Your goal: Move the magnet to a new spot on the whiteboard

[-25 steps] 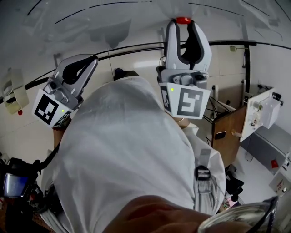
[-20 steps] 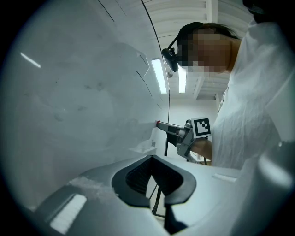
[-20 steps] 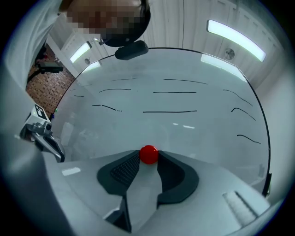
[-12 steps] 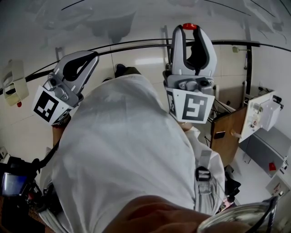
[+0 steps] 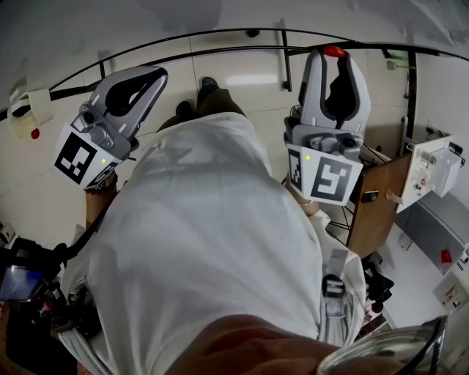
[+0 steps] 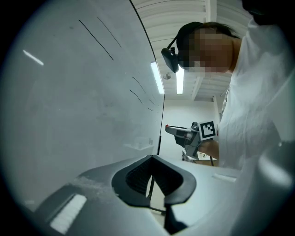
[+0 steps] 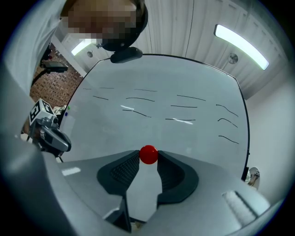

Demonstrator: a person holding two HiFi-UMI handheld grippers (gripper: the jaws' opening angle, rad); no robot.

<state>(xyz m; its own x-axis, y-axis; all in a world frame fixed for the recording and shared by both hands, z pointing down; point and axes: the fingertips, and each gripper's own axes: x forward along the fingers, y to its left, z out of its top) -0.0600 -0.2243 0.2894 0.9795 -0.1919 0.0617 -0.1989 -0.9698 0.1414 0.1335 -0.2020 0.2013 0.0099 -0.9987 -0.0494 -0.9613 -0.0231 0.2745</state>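
A small, glossy red round magnet (image 7: 148,155) is pinched between the tips of the right tongs (image 7: 148,160). Its two dark pads with ribbed faces are closed onto the magnet's sides, with a narrow wedge of gap open behind it. The magnet shows against the smooth, shiny white whiteboard (image 7: 184,129), below the rows of short thin black pen strokes and well in from the board's thin dark-framed right edge. Whether it touches the board's face cannot be told. In the head view the magnet (image 5: 335,52) is a red dot at the very tip of the right tongs (image 5: 335,61), close to a dark edge line of the whiteboard (image 5: 234,18).

The left tongs (image 6: 152,158) are made of smooth grey moulded plastic with dark ribbed pads. Their tips are pressed together and hold nothing. They are held up beside the whiteboard (image 6: 69,92), well apart from the right tongs (image 6: 180,132). Each carries a white cube with black square markers. The person's white cloth garment (image 5: 205,242), soft and creased, fills the middle of the head view.
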